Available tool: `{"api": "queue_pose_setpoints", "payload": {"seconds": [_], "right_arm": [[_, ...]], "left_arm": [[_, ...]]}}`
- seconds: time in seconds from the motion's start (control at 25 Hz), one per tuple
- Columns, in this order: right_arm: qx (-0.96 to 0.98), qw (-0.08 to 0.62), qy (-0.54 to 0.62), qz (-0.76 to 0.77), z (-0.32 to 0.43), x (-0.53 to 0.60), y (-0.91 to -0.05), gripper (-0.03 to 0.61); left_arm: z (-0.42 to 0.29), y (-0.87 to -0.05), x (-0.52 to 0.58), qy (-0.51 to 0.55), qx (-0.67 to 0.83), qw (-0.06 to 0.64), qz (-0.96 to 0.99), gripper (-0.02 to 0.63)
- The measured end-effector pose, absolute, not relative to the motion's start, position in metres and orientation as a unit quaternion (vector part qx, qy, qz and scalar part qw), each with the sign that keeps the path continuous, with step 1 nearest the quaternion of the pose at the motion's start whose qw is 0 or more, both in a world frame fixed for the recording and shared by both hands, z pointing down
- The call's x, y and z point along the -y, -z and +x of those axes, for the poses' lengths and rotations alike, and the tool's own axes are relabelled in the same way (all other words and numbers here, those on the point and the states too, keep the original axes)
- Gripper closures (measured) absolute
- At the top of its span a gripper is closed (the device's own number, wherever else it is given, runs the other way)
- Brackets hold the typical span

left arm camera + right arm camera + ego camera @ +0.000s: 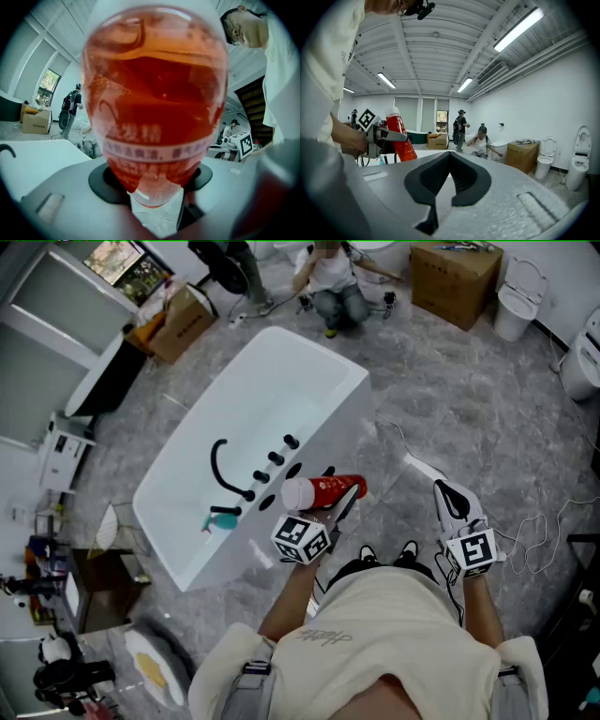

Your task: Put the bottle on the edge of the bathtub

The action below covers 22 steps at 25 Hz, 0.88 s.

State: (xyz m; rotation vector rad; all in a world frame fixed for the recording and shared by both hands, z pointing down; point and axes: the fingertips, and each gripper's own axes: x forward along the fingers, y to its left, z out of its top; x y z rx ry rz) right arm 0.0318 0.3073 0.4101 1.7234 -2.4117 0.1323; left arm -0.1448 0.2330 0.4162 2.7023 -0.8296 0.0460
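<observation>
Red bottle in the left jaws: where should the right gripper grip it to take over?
I'd take the red bottle on its lower red body, coming from the person's right with the right gripper. It stands tilted, cap up, and the left gripper is shut across its middle, leaving that part free.

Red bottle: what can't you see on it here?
- Left gripper view: the bottle is so close that its label print is blurred.
- Head view: the left gripper covers part of its body, and the label is too small to read.
- Right gripper view: far off, label too small, middle hidden by the left gripper.
</observation>
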Motion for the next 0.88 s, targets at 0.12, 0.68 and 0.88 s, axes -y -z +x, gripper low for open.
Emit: {"api": "queue_pose_setpoints", "payload": {"seconds": [0.12,0.68,0.88], "right_arm": [[0.811,0.085,-0.037,0.578,0.023,-0.299,-0.41,0.578],[0.805,0.084,-0.053,0.585,-0.003,-0.29,-0.417,0.577],[0.807,0.127,-0.041,0.575,-0.013,-0.286,-0.417,0.577]], "left_arm": [[-0.152,-0.42,-0.226,-0.022,0.287,0.147,0.946,0.313],[-0.184,-0.453,-0.225,-0.021,0.289,0.162,0.943,0.311],[-0.195,-0.46,-0.222,-0.044,0.295,0.159,0.941,0.311]]}}
